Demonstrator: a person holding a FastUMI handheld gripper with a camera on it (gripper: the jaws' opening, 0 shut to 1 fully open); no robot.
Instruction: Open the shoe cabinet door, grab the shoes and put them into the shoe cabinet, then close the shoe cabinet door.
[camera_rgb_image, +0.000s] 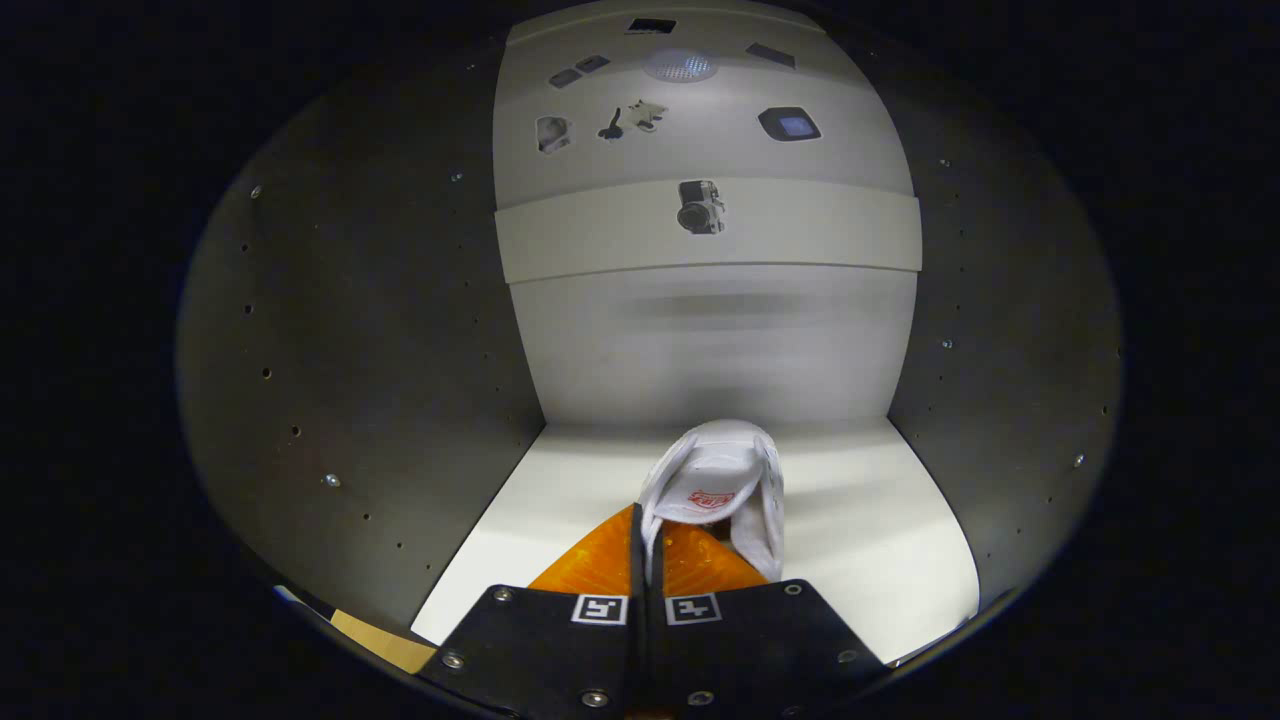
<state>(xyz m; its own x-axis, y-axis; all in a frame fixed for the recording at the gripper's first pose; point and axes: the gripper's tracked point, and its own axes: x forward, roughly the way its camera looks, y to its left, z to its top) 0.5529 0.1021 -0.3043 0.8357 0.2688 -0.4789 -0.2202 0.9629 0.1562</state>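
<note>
Left first: the cabinet's dark left wall (360, 380), dotted with shelf-pin holes and a few screws, runs close beside my line of travel, and if I swing that way while backing out I think the shoe or the tool could knock it. Next, the white shelf floor (540, 520) sits under everything; it looks smooth, so I'd guess a shoe dropped from any height slides or tips rather than sits flat. Centre: my gripper (650, 545) has its jaws drawn almost together, pinching the collar edge of the white shoe (715, 485), which sits inside the cabinet, just ahead of the fingers with its opening facing me and its toe toward the back panel (710, 330). I can't tell if the sole touches the shelf or hangs a little above it, and that's the main risk: open too early and it drops and rolls onto its side. The grip is on thin fabric only, so I judge it could also slip or twist out. Right of the shoe there's bare shelf, then the right wall (1010, 360), well apart, low risk there. The door is not yet shut; if the heel ends up proud of the front edge, I expect the door catches on it.
</note>
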